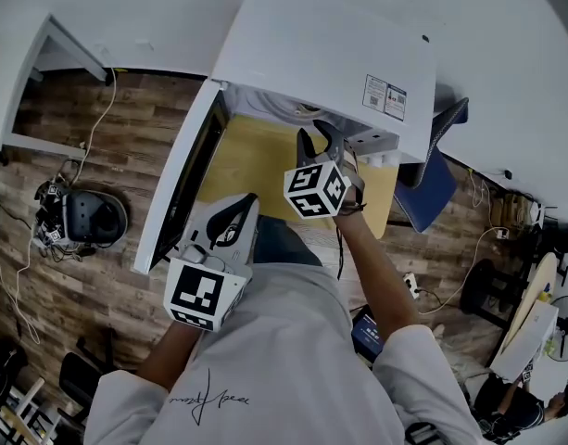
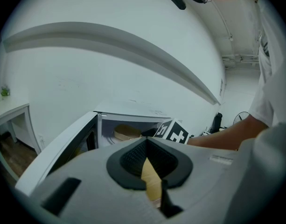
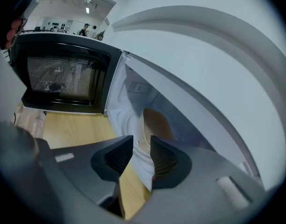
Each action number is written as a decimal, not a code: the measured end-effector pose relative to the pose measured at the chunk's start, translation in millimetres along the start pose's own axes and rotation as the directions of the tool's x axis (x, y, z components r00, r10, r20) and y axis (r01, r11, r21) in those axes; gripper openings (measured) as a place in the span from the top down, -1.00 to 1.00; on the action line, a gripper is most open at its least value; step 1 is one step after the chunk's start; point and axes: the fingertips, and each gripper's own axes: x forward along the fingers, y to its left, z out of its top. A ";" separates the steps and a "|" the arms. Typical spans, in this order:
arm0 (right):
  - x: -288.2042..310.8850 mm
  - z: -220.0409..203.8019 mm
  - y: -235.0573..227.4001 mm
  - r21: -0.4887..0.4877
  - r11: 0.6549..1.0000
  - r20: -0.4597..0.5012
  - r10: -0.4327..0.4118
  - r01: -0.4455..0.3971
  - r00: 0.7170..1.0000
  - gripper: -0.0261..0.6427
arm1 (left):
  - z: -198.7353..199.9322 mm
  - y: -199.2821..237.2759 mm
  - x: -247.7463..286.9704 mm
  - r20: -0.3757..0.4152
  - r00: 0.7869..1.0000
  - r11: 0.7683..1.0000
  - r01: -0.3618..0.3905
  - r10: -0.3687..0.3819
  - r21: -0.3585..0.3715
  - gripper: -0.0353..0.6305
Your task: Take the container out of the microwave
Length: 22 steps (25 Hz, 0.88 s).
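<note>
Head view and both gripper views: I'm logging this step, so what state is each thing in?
Microwave door: swung open.
Container: inside the microwave, not gripped.
Right gripper: open, jaws apart at the microwave's mouth, pads touching nothing.
Left gripper: shut, empty, held back from the microwave.

We find no print clear enough to read. A white sticker [image 1: 384, 96] with dark codes lies on top of the microwave [image 1: 330, 44], beyond and to the right of the right gripper [image 1: 319, 142]. An illegible script [image 1: 209, 397] crosses the person's shirt [image 1: 293, 360] behind the left gripper [image 1: 239, 213]. Black-and-white square markers [image 1: 313, 191] cover both grippers' cubes.
</note>
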 end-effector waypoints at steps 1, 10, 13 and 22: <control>3.1 0.1 -0.3 -0.013 1.000 -0.002 -0.005 0.004 1.000 0.53 | -0.8 -0.4 0.8 -0.001 1.000 1.000 0.000 0.000 -0.002 0.90; 34.6 -9.0 -0.5 -0.132 0.990 -0.045 -0.065 0.059 0.997 0.50 | -0.9 -2.0 3.9 -0.021 1.000 1.000 -0.011 0.011 0.017 0.90; 45.3 -15.9 -0.7 -0.162 0.984 -0.061 -0.088 0.077 0.994 0.50 | -5.4 -1.4 3.6 -0.040 0.999 1.000 -0.011 0.011 0.010 0.90; 64.8 -21.2 2.3 -0.232 0.968 -0.064 -0.117 0.099 0.991 0.50 | -15.3 5.4 1.4 -0.071 0.997 0.999 -0.033 0.031 -0.022 0.90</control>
